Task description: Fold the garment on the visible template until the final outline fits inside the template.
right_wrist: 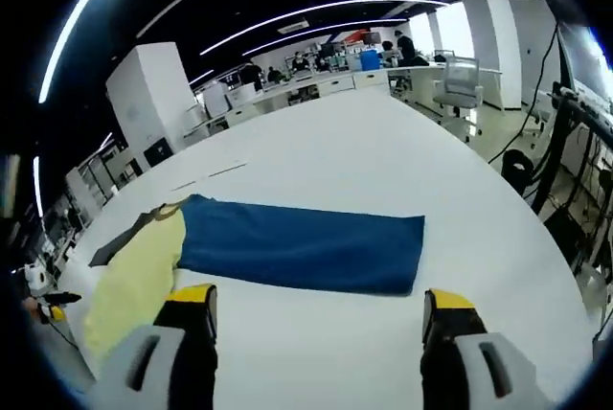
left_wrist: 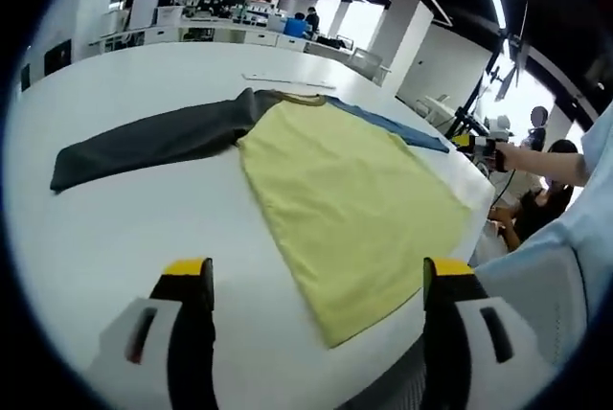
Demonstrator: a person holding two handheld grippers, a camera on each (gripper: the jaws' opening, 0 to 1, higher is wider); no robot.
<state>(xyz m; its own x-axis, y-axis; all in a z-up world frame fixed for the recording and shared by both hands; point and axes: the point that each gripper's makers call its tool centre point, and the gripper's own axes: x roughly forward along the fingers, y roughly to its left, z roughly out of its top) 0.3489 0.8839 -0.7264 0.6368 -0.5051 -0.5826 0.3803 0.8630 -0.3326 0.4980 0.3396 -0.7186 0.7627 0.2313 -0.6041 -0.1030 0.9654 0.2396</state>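
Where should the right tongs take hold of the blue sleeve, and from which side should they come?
Grip the blue sleeve at its free cuff end, near the corner closest to the open right tongs. Come low from the table edge side. The sleeve lies flat and straight out from the yellow body, so the cuff probably lifts and folds inward most easily.

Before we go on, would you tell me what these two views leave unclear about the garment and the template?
- Template: no outline can be made out on the white table in either view.
- Blue sleeve: in the left gripper view it shows as a thin strip beyond the yellow body.
- Dark sleeve: in the right gripper view it is mostly hidden behind the yellow body.
- Thin strip beyond the collar: too small to identify.
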